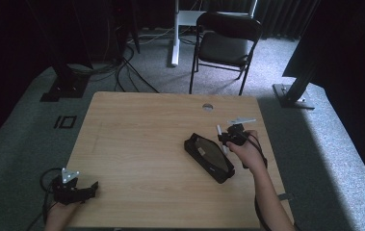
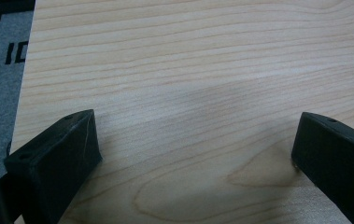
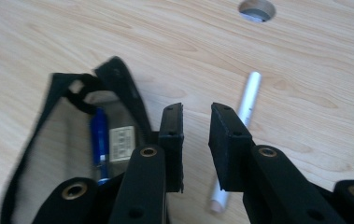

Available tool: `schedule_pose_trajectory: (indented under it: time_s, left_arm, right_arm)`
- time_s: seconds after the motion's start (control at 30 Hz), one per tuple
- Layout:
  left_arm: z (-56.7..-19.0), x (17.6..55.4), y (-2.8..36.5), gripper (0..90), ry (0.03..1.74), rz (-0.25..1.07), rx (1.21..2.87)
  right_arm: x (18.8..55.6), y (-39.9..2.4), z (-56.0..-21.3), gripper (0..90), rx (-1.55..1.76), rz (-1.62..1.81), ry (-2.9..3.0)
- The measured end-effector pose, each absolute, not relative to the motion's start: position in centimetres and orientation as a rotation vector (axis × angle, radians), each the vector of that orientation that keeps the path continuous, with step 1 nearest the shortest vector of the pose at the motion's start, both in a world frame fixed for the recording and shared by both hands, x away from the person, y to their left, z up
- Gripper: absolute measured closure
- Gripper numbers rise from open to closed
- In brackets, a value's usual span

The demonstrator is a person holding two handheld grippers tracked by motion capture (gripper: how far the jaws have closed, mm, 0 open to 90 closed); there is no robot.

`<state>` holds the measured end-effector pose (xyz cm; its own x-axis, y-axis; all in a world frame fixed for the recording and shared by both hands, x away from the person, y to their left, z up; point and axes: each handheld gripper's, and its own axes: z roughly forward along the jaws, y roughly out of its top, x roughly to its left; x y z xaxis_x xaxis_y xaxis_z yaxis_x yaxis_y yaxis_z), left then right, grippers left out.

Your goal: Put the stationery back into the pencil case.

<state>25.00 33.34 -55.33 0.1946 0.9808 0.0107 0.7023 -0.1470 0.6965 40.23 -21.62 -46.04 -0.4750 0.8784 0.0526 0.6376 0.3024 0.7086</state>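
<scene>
White pen (image 3: 244, 123) flat on table (image 3: 72, 37), lengthwise beside right gripper (image 3: 197, 140)

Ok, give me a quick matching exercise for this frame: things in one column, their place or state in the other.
Things:
1. white plastic pen
2. blue pen
3. left gripper
4. round hole in the wooden table

Places or states:
A. inside the black mesh pencil case
B. jaws wide apart over bare wood
C. lying on the table beside the right gripper
D. near the table's far edge

Pairs: 1-C, 2-A, 3-B, 4-D
</scene>
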Motion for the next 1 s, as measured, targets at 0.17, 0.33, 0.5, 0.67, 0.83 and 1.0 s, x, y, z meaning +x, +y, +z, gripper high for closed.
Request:
schedule_pose_trajectory:
  time_s: [0.17, 0.33, 0.5, 0.67, 0.83, 1.0]
  left_arm:
    - [-55.3, 25.0, 33.3, 1.2, 1.567, 0.647, 1.917]
    - [-55.3, 25.0, 33.3, 1.2, 1.566, 0.647, 1.917]
    - [-55.3, 25.0, 33.3, 1.2, 1.566, 0.647, 1.917]
    - [-55.3, 25.0, 33.3, 1.2, 1.566, 0.647, 1.917]
    - [-55.3, 25.0, 33.3, 1.2, 1.566, 0.647, 1.917]
    - [-55.3, 25.0, 33.3, 1.2, 1.567, 0.647, 1.917]
  right_arm:
    - [41.1, -21.8, -47.0, 72.3, 1.404, 0.936, 2.208]
    - [42.0, -21.9, -47.9, 71.5, 1.437, 0.909, 2.197]
    - [42.9, -22.0, -48.7, 71.5, 1.459, 0.871, 2.186]
    - [43.8, -22.1, -49.4, 70.2, 1.480, 0.865, 2.178]
    - [44.5, -22.0, -50.1, 68.8, 1.495, 0.838, 2.175]
    - [45.2, -21.9, -51.4, 68.9, 1.513, 0.793, 2.181]
